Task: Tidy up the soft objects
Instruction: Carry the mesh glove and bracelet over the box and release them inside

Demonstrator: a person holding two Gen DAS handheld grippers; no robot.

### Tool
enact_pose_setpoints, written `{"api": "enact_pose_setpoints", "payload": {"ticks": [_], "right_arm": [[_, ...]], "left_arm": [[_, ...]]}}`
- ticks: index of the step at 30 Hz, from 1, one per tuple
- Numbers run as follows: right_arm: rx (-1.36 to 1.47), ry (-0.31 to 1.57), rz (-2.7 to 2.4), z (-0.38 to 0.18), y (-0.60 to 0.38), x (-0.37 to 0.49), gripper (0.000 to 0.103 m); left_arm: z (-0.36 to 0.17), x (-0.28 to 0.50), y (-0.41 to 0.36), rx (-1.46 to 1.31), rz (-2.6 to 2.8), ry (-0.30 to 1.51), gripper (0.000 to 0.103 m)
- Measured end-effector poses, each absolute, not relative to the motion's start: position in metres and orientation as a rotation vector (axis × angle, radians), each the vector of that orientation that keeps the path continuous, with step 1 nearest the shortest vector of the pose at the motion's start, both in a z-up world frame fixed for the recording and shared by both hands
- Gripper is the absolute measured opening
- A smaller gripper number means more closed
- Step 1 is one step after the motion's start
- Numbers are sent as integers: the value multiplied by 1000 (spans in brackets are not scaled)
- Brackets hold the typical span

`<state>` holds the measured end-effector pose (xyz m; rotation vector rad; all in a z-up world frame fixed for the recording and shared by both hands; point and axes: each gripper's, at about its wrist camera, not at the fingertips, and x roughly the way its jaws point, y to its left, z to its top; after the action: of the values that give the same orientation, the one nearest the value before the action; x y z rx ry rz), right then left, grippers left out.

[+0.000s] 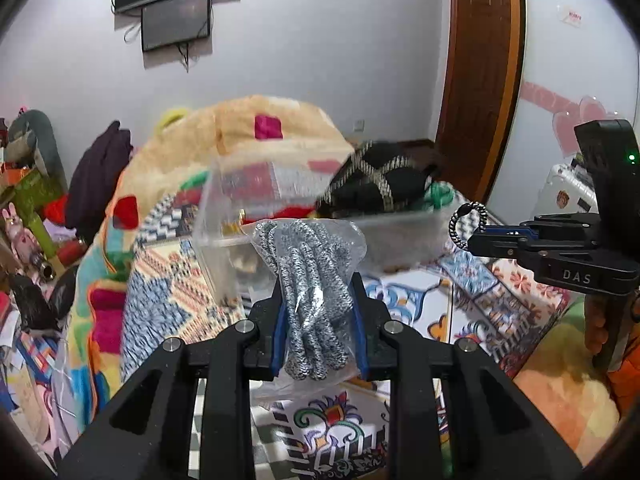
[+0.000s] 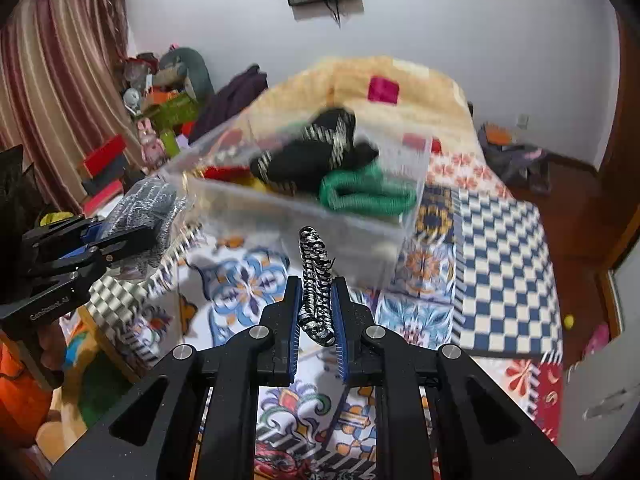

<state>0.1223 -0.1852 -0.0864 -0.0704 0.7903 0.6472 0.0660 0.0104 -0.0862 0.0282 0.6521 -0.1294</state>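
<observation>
My left gripper (image 1: pixel 318 286) is shut on a clear plastic bag of grey knit gloves (image 1: pixel 312 280) and holds it up in front of a clear plastic bin (image 1: pixel 400 240). The same bag shows at the left in the right wrist view (image 2: pixel 148 208). My right gripper (image 2: pixel 316 284) is shut on a black-and-white braided hair tie (image 2: pixel 315 280), which also shows in the left wrist view (image 1: pixel 466 220). The bin (image 2: pixel 320 224) stands on the patterned bed and holds a black-and-gold cloth (image 2: pixel 316 152) and a green braided band (image 2: pixel 364 192).
A patterned quilt (image 2: pixel 496 272) covers the bed. A beige plush blanket (image 1: pixel 240 136) is heaped behind the bin. Clutter, boxes and toys (image 1: pixel 28 208) line the left wall. A wooden door (image 1: pixel 476 80) stands at the right. Screens (image 1: pixel 176 20) hang on the wall.
</observation>
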Motion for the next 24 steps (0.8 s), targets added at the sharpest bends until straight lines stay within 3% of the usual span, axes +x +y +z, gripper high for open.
{"api": "enact_pose_setpoints", "payload": {"ticks": [13, 24], "right_arm": [[-39, 606, 624, -25, -182, 143, 14], [-51, 607, 624, -23, -151, 178, 14]], "left_arm": [[-42, 115, 13, -17, -145, 550, 27], [-60, 175, 27, -33, -163, 621, 27]]}}
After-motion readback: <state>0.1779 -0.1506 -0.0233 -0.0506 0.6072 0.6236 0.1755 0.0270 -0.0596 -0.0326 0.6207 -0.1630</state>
